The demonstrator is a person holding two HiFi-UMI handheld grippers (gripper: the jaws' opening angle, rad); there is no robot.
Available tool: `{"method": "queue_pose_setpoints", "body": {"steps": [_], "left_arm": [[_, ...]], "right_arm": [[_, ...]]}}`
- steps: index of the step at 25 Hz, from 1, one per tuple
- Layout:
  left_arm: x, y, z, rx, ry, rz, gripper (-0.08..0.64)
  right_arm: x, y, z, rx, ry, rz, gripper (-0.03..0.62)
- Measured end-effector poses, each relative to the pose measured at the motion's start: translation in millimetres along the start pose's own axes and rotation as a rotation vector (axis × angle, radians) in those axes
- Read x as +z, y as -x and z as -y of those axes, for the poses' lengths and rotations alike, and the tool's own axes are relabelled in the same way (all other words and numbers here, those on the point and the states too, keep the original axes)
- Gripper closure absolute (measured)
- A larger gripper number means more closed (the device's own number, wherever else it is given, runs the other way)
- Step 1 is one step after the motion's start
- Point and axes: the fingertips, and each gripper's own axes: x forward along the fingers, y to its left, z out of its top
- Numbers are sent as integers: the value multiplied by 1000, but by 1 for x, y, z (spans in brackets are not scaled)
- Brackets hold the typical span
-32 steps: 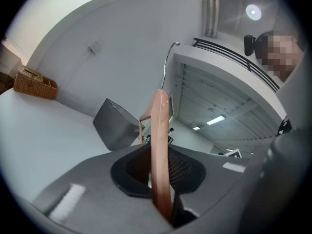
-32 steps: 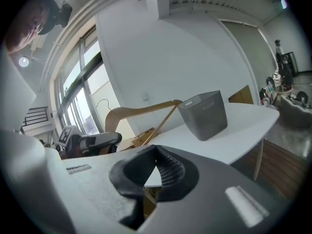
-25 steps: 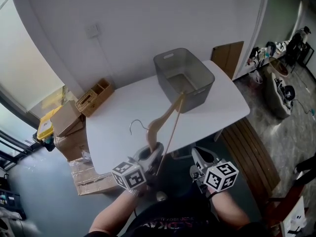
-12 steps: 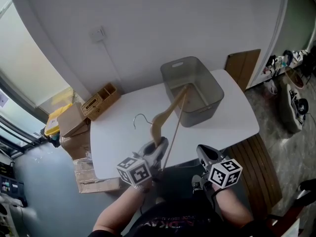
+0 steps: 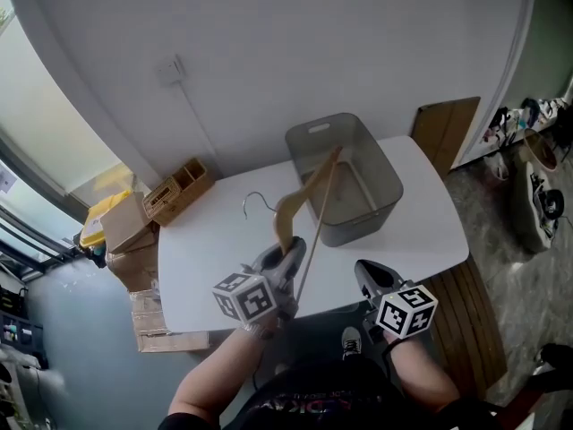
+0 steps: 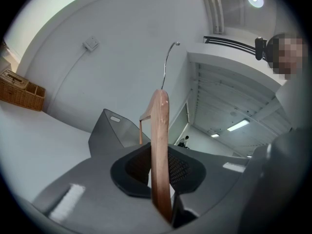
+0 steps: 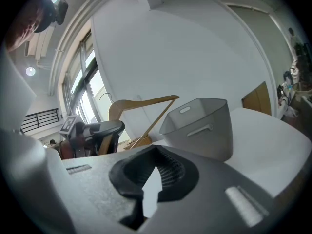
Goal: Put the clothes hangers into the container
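**Hanger gripped on the left, far end over the container**

My left gripper (image 5: 286, 260) is clamped narrow on one arm of a wooden clothes hanger (image 5: 298, 207); in the left gripper view the wood stands upright between the two jaws with the pads pressed on it. The hanger is off the white table (image 5: 210, 253) and slants up and away from me. Its far corner is above the open top of the grey container (image 5: 360, 225), and its metal hook (image 5: 254, 202) curls out to the left. The container stands at the table's far side, near the wall. My right gripper (image 5: 368, 277) hangs near the table's front edge, jaws together with nothing between them. A wicker box (image 5: 176, 185) sits at the table's far left corner.
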Motion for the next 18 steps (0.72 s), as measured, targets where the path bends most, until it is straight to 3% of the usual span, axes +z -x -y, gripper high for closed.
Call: {"method": "queue_pose_setpoints", "body": {"steps": [10,18], "left_arm": [[13,-70,-10,101,10,-26,522],[16,-114,-27,174,40,-117,520]], "right_arm": [[55,-20,40,64,59,-2,591],[100,-43,66,119,91,18,591]]}}
